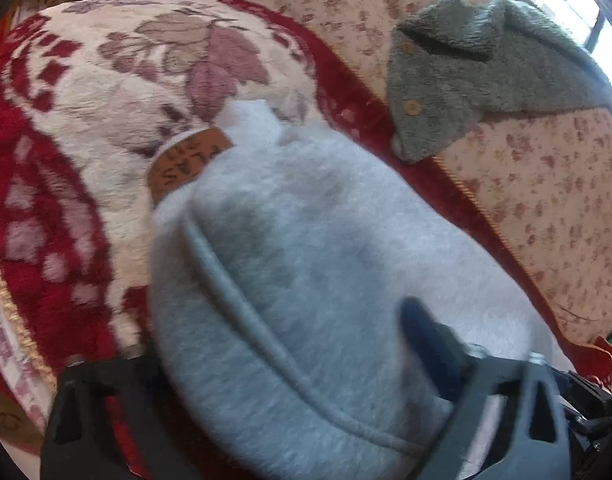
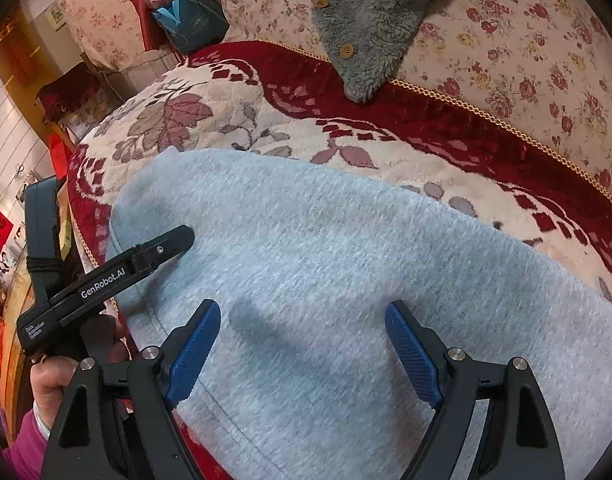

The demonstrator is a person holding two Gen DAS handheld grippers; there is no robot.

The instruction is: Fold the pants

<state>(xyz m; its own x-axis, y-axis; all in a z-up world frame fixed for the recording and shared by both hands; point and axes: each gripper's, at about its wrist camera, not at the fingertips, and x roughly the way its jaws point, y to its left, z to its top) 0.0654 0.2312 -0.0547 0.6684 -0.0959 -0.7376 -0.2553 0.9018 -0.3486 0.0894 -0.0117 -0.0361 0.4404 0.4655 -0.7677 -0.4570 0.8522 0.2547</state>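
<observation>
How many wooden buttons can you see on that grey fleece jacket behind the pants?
2. One round wooden button sits near the lower corner of the grey fleece jacket, the other wooden button higher along the same front edge. More may be hidden in the folds.

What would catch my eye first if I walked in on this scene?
Probably the light grey pants spread across the middle of a red and cream flowered blanket, with the right gripper poised open above them on blue pads. Behind, a fuzzy grey-green garment with wooden buttons lies on a rose-print cover.
</observation>
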